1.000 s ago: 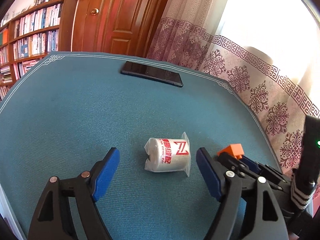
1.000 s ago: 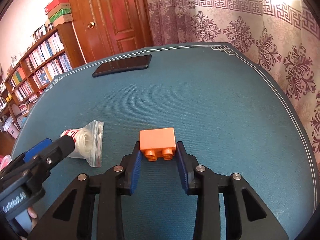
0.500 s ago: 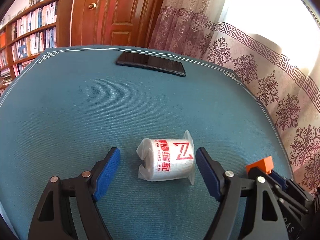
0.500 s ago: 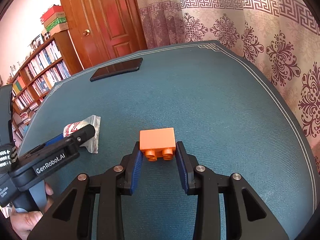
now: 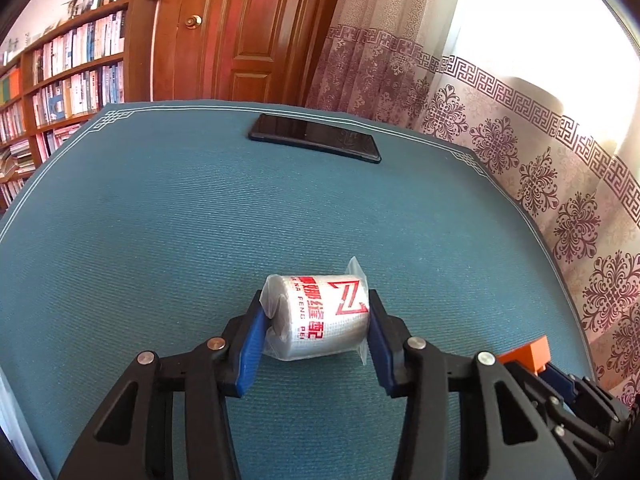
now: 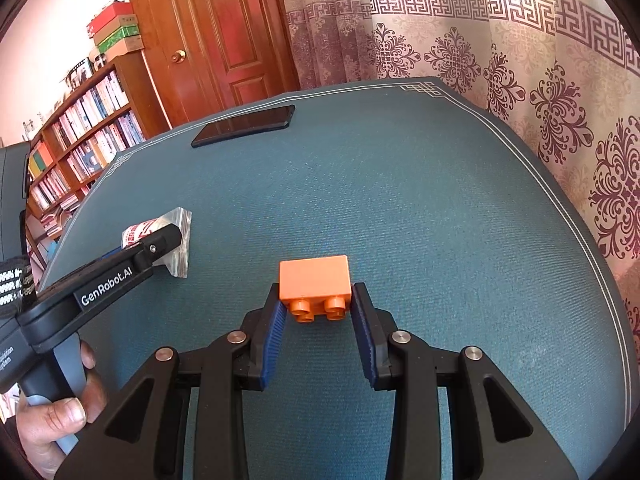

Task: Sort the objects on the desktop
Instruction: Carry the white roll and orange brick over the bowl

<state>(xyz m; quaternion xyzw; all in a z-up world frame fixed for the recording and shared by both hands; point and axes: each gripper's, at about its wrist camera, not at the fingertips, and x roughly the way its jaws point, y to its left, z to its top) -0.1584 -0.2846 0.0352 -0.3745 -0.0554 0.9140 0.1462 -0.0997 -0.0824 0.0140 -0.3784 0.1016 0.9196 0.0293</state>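
Both claws grip: my left claw (image 5: 316, 320) holds a wrapped white roll (image 5: 320, 320), my right claw (image 6: 318, 312) an orange toy brick (image 6: 314, 286).

Lying crosswise between the left pads, the roll has its long axis running side to side, low over the teal bench (image 5: 160, 240). Just to its right, the brick sits studs toward me. A black phone (image 5: 314, 142) lies well apart near the far edge, a curtain (image 6: 560, 92) hangs beyond the right edge, and I judge the open middle gives room to carry either piece.

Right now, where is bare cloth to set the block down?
Bare: the tablecloth between orange block, phone and curtain-side edge. Crowded: near left, where the left gripper clamps the wrapped roll.
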